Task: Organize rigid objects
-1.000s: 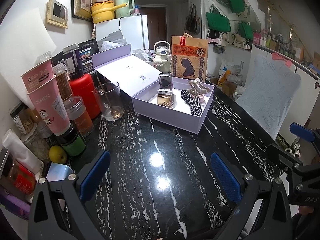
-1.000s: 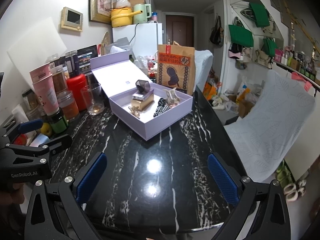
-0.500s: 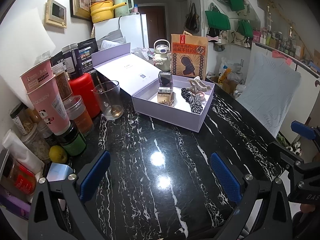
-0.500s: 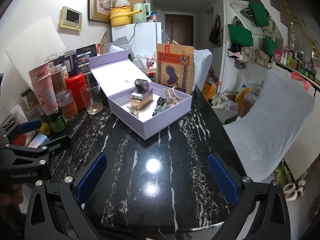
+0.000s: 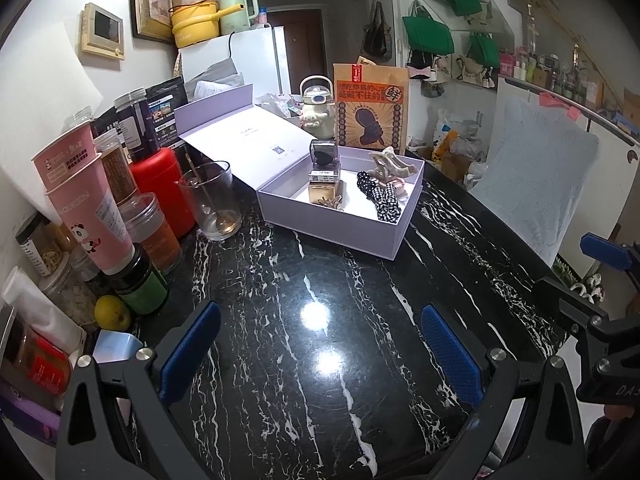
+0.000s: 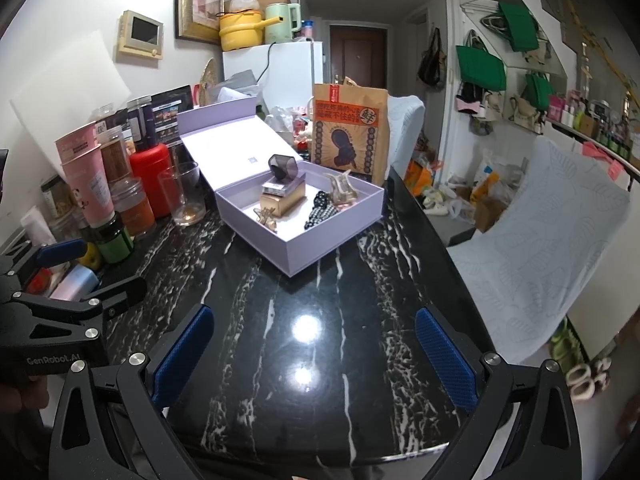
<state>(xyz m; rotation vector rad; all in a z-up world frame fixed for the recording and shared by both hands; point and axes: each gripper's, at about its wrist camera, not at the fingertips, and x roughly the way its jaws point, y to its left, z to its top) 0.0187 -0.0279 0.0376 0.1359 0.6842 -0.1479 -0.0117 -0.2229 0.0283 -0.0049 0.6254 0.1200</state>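
An open lilac box [image 5: 352, 236] [image 6: 320, 252] sits on the black marble table, lid [image 5: 244, 136] folded back. Inside lie a gold box [image 5: 325, 192] [image 6: 284, 199] with a dark faceted bottle [image 6: 283, 168] on top, a small gold clip [image 6: 267, 216], a black-and-white scrunchie [image 5: 380, 200] [image 6: 320, 210] and a beige hair claw [image 5: 390, 164] [image 6: 341, 189]. My left gripper [image 5: 320, 354] is open and empty, well short of the box. My right gripper [image 6: 310, 354] is open and empty, also near the table's front.
Along the left wall stand a glass [image 5: 210, 200], a red canister [image 5: 162, 188], pink tubes [image 5: 92, 216], jars and a lemon [image 5: 112, 313]. A brown paper bag [image 5: 372, 108] and cream kettle [image 5: 318, 110] stand behind the box. A covered chair [image 6: 540, 248] is right.
Both grippers have stayed open and empty; the views shift only slightly, with the left drawn back a little. Nothing on the table has moved.
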